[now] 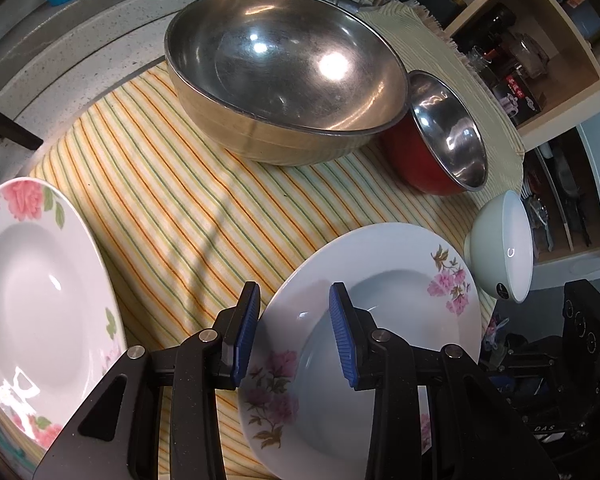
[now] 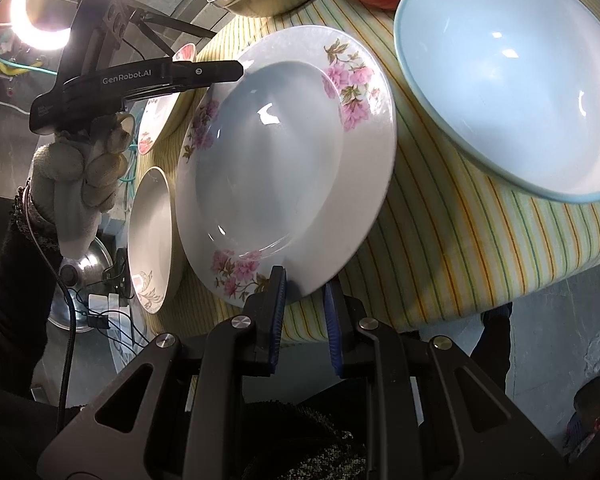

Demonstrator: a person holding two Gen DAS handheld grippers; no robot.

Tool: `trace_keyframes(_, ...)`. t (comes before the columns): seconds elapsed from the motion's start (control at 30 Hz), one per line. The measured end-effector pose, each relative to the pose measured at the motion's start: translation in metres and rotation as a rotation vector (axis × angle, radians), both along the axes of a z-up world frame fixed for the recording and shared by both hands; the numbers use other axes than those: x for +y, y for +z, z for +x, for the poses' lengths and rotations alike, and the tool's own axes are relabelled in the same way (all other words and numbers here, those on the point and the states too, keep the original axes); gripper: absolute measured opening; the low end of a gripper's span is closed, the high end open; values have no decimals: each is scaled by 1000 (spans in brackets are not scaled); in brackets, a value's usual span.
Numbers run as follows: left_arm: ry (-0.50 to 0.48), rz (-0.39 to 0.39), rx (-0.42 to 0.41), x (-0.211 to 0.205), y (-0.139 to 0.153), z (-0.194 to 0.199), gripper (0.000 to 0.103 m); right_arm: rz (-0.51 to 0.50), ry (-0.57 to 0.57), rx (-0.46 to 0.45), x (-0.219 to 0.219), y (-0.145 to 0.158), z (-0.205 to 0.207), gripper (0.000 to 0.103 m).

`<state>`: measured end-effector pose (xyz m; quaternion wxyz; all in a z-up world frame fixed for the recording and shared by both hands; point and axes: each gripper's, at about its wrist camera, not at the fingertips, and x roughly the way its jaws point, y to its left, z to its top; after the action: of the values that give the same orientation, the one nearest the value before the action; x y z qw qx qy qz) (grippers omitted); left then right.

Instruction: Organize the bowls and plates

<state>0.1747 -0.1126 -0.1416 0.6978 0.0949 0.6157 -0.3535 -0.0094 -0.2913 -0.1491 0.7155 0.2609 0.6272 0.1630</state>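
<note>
Right tool [image 2: 305,312] clamping plate [image 2: 284,160] rim

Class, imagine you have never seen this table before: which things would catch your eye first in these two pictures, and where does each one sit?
First, the pink-flowered plate near the table's front edge, its rim pinched by the right hand-held gripper, with the left hand-held gripper at its opposite rim. Behind it on the striped cloth looms the big steel bowl, a red bowl touching its right side. A pale blue bowl sits right of the plate.
</note>
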Motion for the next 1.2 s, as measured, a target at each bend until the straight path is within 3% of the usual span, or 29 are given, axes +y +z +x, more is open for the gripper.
trace_keyframes(0.9,15,18,-3,-1,0,-14,34,-51,58,-2,0,4,3,24)
trace_keyframes(1.2,65,-17,-26,17,12,-9,34,-87,85,-17,4,13,0,28)
